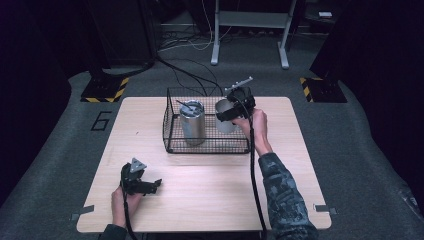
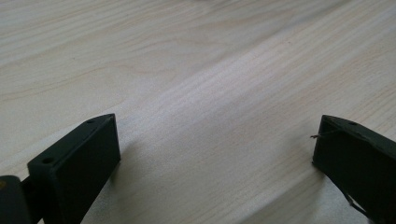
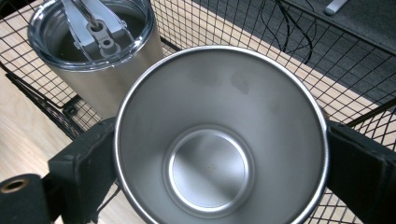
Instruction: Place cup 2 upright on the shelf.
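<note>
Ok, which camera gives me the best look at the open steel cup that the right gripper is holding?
The right gripper view: it looks straight down into the steel cup, showing its rim, bare inside and a jaw pressed on either side. The high view shows the cup small, over the wire basket, partly behind the right gripper. The left gripper view looks at the table.

Pale wooden table (image 1: 210, 200) on a grey carpeted floor.
A black wire basket (image 1: 172, 134) sits at its far middle; the left gripper (image 1: 156, 185) rests near the front left.

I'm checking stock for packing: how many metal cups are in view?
2. A lidded tumbler stands in the wire basket, left side. An open steel cup sits in the right gripper, over the basket's right side.
</note>
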